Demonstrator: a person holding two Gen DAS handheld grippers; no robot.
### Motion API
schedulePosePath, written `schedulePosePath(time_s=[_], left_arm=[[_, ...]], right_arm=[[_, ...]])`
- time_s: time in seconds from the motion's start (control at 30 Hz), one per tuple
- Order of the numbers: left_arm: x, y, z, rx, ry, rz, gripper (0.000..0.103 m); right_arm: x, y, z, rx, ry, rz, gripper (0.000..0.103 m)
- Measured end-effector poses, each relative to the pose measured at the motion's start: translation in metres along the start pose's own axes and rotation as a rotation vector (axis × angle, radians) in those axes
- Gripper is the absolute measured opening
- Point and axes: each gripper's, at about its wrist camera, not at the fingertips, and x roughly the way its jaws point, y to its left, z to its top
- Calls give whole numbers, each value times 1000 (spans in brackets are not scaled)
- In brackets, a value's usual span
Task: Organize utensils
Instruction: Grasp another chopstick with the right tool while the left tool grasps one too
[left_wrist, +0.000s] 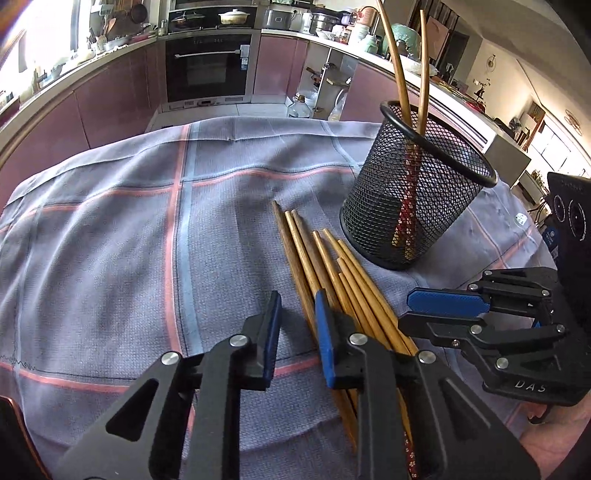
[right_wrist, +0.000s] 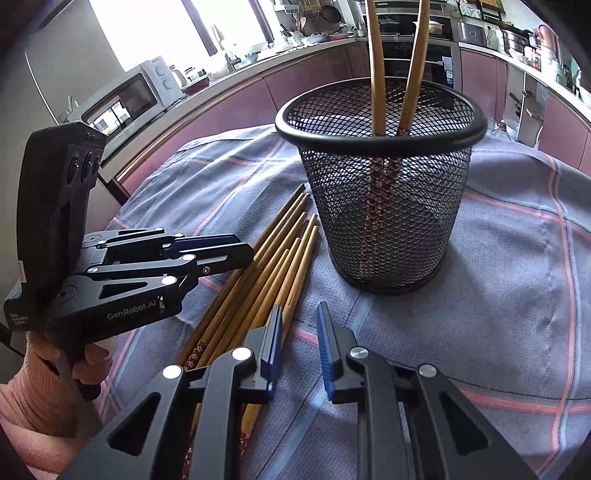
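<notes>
Left wrist view: my left gripper (left_wrist: 297, 326) hangs with its jaws parted and empty, its right pad (left_wrist: 325, 332) over the loose chopsticks (left_wrist: 332, 273) lying on the checked cloth (left_wrist: 110, 240). My right gripper (right_wrist: 299, 343) is likewise parted and empty, the bundle just beside its left pad. The mesh cup (right_wrist: 380, 192) stands upright beyond, holding two chopsticks; bare cloth spreads to its right.
</notes>
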Motion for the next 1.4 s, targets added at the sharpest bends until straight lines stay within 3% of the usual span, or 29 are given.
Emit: schedulePosePath(time_s=[0.2, 0.43, 0.5, 0.6, 0.73, 0.8, 0.87, 0.93, 1.17, 1.4], left_arm=[[7, -2, 7, 19, 7, 16, 19], [8, -6, 11, 39, 35, 32, 10], [7, -8, 10, 48, 41, 36, 10], [11, -8, 12, 46, 59, 62, 22], [13, -7, 13, 49, 61, 52, 21], [14, -7, 15, 50, 62, 55, 21], [13, -4, 12, 38, 62, 62, 11], [12, -3, 11, 22, 61, 67, 11], [4, -8, -3, 4, 50, 89, 8], [6, -14, -2, 35, 67, 106, 11]], right_arm=[[3, 1, 0, -5, 3, -8, 18], [3, 2, 1, -22, 18, -43, 18], [6, 6, 4, -43, 35, -59, 20], [11, 12, 10, -68, 46, -93, 19], [14, 12, 13, -70, 43, -96, 19], [15, 9, 12, -59, 38, -93, 13], [14, 7, 11, -52, 37, -80, 9], [11, 4, 10, -44, 36, -64, 7], [-2, 0, 3, -45, 23, -30, 6], [3, 7, 4, -90, 45, -94, 9]])
